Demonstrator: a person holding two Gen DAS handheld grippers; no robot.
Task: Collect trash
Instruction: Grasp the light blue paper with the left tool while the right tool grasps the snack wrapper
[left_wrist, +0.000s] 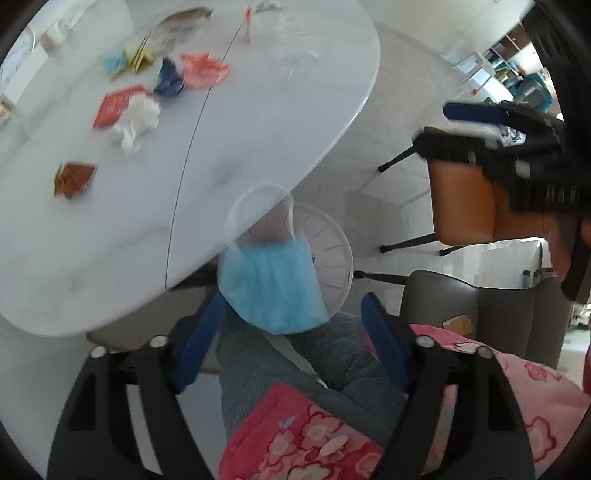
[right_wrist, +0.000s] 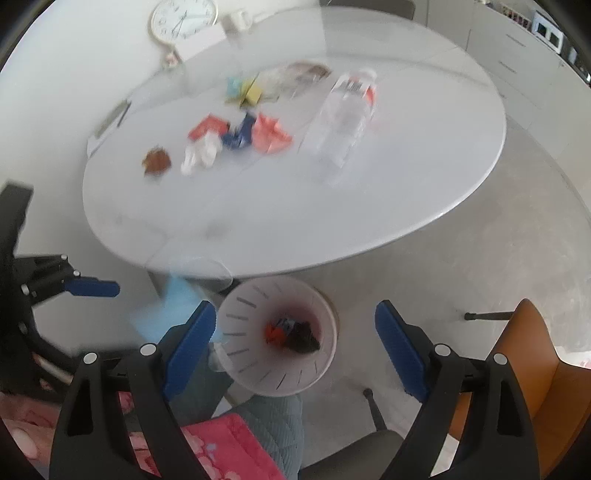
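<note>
A light blue face mask (left_wrist: 273, 291) with a white ear loop hangs over the rim of the white slotted bin (left_wrist: 332, 254) on the floor by the table. My left gripper (left_wrist: 293, 301) is open just behind the mask, and its pads do not press on it. My right gripper (right_wrist: 295, 308) is open and empty above the bin (right_wrist: 240, 306), which holds red and dark scraps (right_wrist: 291, 334). On the white table (left_wrist: 240, 129) lie a red packet (left_wrist: 114, 107), a white tissue (left_wrist: 136, 122), a brown wrapper (left_wrist: 74, 179), a dark blue wrapper (left_wrist: 168, 79), pink paper (left_wrist: 203, 68) and a clear bottle (right_wrist: 343, 114).
An orange chair (left_wrist: 461, 206) and a grey chair (left_wrist: 480, 306) stand to the right of the bin. A person's legs in grey trousers (left_wrist: 277, 369) and a pink floral garment (left_wrist: 295, 435) are below the grippers. A round clock (right_wrist: 183, 18) sits at the table's far side.
</note>
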